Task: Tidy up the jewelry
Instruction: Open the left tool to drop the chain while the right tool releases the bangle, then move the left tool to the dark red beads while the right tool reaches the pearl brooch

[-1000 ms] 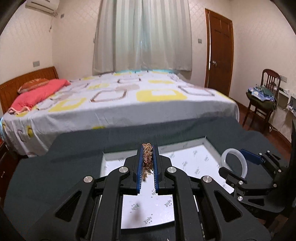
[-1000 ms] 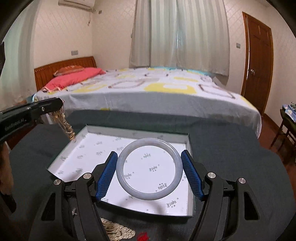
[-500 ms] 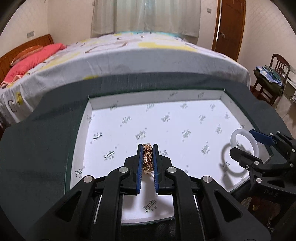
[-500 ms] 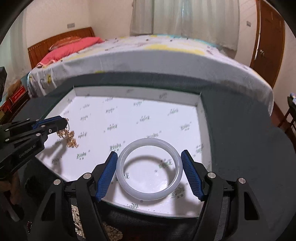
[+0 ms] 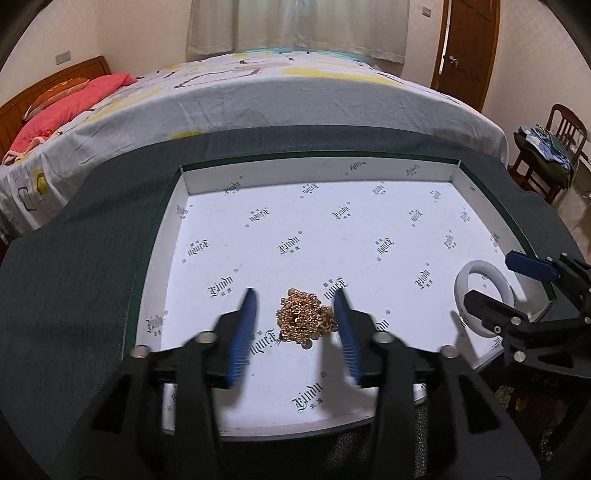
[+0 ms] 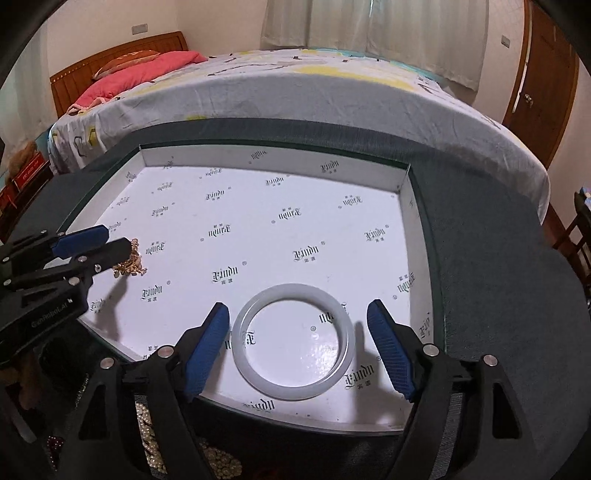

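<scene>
Nearest to you, under the right gripper, a heap of cream pearl beads and something small and red lie on the dark cloth, just short of the tray's near rim. Your right gripper's blue ribbed pads stand apart on either side of the pale translucent round bangle, and they have just been spreading wider; the bangle lies flat on the tray floor between them, with a gap showing on both sides, so it is let go. Over on your left, the left gripper has just been opening too: its blue pads are blurred and parted, and the tangled gold chain necklace sits in a loose pile on the tray between them, the right pad close beside it, the left one clear. Both pieces rest in the near part of the shallow white cardboard tray printed with dark logos, chain to the left, bangle to the right, well apart. The tray sits on a dark grey-green cloth-covered surface. Beyond it stands a bed with a white, grey and yellow patterned sheet and a pink pillow, then pale curtains and a brown wooden door.
</scene>
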The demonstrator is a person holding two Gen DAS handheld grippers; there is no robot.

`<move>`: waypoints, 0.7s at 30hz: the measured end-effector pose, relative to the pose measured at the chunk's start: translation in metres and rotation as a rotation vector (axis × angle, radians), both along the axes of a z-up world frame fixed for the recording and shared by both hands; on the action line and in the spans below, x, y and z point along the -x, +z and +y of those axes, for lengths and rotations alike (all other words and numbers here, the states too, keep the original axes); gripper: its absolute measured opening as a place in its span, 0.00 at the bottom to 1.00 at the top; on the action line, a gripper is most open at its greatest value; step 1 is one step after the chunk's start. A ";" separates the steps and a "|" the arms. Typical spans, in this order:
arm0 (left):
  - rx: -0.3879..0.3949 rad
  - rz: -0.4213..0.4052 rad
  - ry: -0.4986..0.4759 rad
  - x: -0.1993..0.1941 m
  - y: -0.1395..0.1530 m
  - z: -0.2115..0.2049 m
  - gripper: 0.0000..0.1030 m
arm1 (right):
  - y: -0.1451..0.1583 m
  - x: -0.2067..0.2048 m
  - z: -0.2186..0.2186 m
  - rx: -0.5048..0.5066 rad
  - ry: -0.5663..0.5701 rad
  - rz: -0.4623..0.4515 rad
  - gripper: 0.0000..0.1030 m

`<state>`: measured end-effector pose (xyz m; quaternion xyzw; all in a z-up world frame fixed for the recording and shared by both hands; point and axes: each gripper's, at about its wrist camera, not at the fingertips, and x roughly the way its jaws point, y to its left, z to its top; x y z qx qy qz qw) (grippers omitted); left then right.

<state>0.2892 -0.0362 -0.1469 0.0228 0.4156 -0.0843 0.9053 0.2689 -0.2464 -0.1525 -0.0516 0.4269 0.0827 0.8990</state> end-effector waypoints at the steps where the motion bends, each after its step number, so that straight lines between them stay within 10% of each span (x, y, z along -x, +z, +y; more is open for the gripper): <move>1: 0.003 -0.005 0.004 0.001 0.002 0.001 0.47 | 0.004 0.002 -0.001 -0.007 -0.003 -0.008 0.73; 21: 0.024 -0.217 0.056 0.141 0.053 0.006 0.77 | 0.021 0.144 -0.047 -0.088 -0.111 -0.122 0.73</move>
